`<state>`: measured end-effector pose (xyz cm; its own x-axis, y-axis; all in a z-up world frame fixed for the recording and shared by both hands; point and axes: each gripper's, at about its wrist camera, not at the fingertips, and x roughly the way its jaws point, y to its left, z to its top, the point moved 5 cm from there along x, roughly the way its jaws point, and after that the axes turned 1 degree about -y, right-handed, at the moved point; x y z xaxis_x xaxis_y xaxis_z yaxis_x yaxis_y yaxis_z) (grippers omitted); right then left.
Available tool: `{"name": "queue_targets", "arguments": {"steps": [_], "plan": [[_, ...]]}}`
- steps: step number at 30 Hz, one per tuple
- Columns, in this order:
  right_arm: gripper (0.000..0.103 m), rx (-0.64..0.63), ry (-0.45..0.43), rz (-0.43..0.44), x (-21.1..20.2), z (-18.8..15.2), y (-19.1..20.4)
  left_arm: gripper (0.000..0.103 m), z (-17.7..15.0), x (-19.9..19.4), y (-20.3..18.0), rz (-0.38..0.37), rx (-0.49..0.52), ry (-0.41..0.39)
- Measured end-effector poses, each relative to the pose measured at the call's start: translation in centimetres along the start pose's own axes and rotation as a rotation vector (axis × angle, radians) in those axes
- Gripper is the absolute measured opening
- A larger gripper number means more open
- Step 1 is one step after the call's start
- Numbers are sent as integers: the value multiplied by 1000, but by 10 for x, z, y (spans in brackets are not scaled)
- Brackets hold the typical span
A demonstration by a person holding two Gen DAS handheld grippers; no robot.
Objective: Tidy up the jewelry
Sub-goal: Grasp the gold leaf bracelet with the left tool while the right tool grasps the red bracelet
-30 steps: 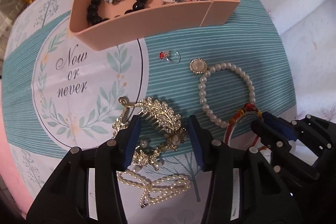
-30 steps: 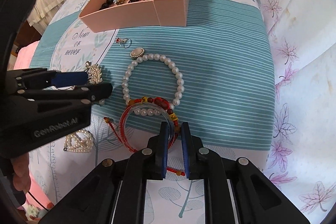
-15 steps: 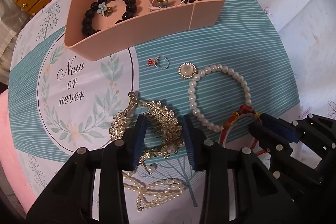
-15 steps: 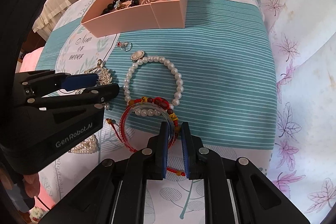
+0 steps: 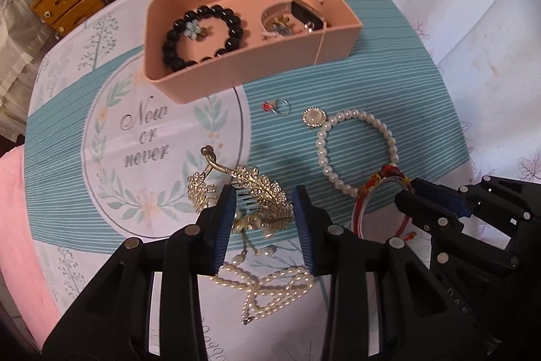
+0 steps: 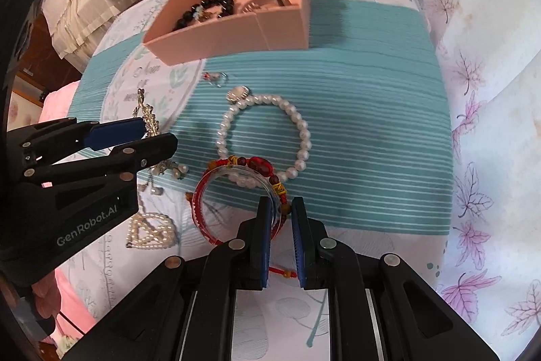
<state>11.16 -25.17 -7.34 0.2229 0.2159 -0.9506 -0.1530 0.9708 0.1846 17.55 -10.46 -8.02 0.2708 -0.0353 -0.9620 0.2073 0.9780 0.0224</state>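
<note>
Looking down over the table (image 5: 389,83), I see its teal striped cloth (image 6: 372,137) with a white round patch reading "Now or never" (image 5: 145,134) toward the left edge. My left tongs (image 5: 263,219) are drawn in to a moderate gap and clamp a gold leaf hair comb (image 5: 260,192); its teeth sit against the left pad, and its pearl drops dangle blurred beneath. A looped strand of small pearls (image 5: 270,290) lies on the table just below the comb, close to the near edge.

Toward the far edge stands a pink box (image 5: 236,73). Its left compartment holds a black bead bracelet (image 5: 203,36) with a pale flower charm; its right compartment holds a watch-like band and some small pieces I cannot make out.

In front of the box, on the stripes, lies a ring with a red stone (image 5: 277,106), and just right of it a round pearl brooch (image 5: 313,117), touching a white pearl bracelet (image 6: 267,137) that lies flat in a ring.

At the near end of that bracelet, overlapping its beads, lies a red bangle with a clear band (image 6: 216,202), knotted with red and yellow cord and beads. My right tongs (image 6: 280,212) are nearly closed, pinching the right side of this bangle. A red cord end trails under them toward the near edge.
</note>
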Motion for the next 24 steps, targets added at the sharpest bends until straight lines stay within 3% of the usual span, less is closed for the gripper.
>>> {"name": "queue_targets", "arguments": {"steps": [14,24], "plan": [[12,-50,-102,-42,-61,39,35,31,19,-74,20,-14,-19,-124],[12,-4,-243,-85,-117,117,31,31,74,-131,40,-3,-54,-240]]}}
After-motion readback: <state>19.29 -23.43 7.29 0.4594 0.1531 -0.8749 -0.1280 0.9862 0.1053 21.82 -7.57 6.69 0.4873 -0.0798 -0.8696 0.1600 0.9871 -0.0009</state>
